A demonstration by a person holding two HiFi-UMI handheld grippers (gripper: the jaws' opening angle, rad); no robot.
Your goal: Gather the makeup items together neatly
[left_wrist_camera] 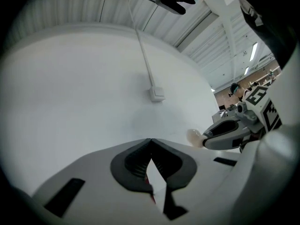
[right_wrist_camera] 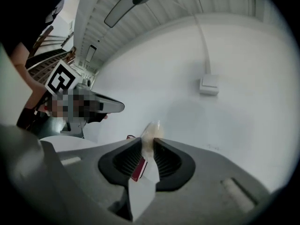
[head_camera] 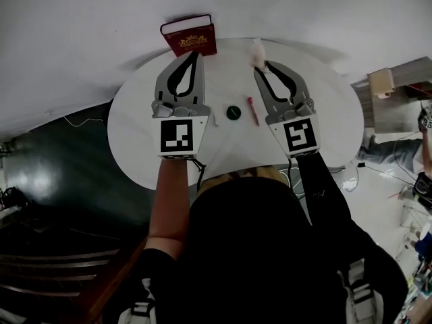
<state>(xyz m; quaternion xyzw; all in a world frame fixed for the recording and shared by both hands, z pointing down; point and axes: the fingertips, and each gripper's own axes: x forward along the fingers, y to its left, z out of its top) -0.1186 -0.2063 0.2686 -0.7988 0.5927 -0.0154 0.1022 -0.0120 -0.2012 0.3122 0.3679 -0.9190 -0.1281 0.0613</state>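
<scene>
Two grippers are held over a round white table [head_camera: 138, 137], and we describe them from the left of the head view to the right. At the left of centre is the left gripper [head_camera: 195, 57]. Its jaws are together, and in the left gripper view [left_wrist_camera: 151, 142] the dark pads meet at the tips with nothing pressed between them. Its tips are just beside a dark red box with gold print [head_camera: 190, 37], which is at the far edge of the table, at the upper centre of the frame. Lower, between the two grippers, three small things lie on the table. First comes a small pale piece [head_camera: 214, 119] that we cannot identify, then a small dark round item [head_camera: 233, 112], and just to the right of it a thin red stick [head_camera: 252, 111] that lies apart from the round item. To the right is the right gripper [head_camera: 260, 66]. Its jaws are clamped on a soft cream puff [head_camera: 256, 51], which sticks out past the tips near the far edge of the table. In the right gripper view [right_wrist_camera: 152, 143] we see the puff [right_wrist_camera: 151, 134] squeezed between the ribbed pads, and in the left gripper view it shows at the right [left_wrist_camera: 194, 136], in front of the other gripper's tips. Both gripper views look at a white wall with a small white box [left_wrist_camera: 157, 93] on a cable.
</scene>
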